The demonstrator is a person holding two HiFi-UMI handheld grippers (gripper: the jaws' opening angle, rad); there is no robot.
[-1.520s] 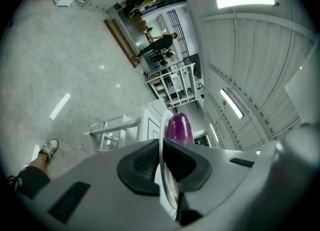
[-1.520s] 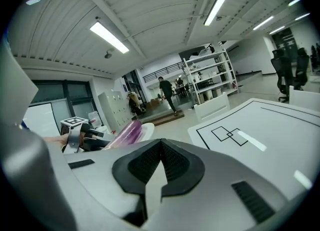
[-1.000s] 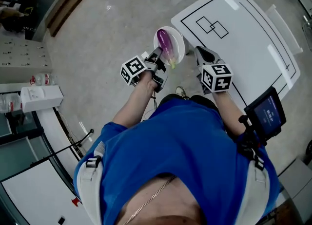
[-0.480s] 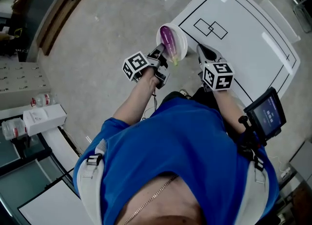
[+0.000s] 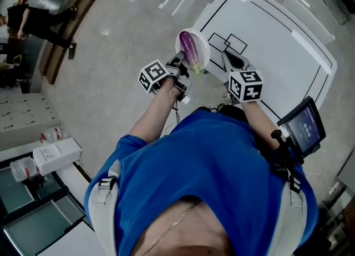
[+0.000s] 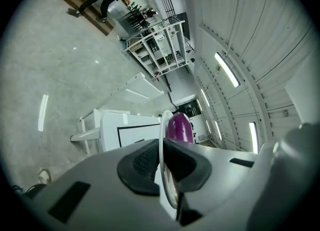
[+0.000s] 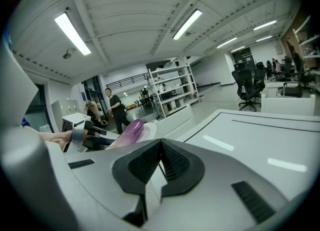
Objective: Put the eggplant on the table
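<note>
A purple eggplant (image 5: 191, 48) lies on a white plate (image 5: 202, 43), carried in the air beside the corner of the white table (image 5: 277, 39). My left gripper (image 5: 182, 60) is shut on the plate's near rim; in the left gripper view the rim (image 6: 161, 130) runs between the black pads (image 6: 142, 162), with the eggplant (image 6: 177, 126) beyond them. My right gripper (image 5: 229, 57) hovers over the table's near edge, shut with nothing in it; its pads (image 7: 175, 162) meet. The right gripper view shows the eggplant (image 7: 131, 131) and plate (image 7: 148, 129) to its left.
The table (image 7: 260, 140) bears black outlined rectangles (image 5: 236, 43). A small screen (image 5: 304, 127) sits by the person's right arm. A person (image 5: 39, 19) walks at far left. Bottles and a white box (image 5: 55, 154) lie lower left. Shelving (image 6: 155, 40) and office chairs (image 7: 247, 82) stand beyond.
Both grippers and the plate with the eggplant have moved closer to the table's corner. The left gripper's hold on the plate is unchanged, and the right stays shut.
</note>
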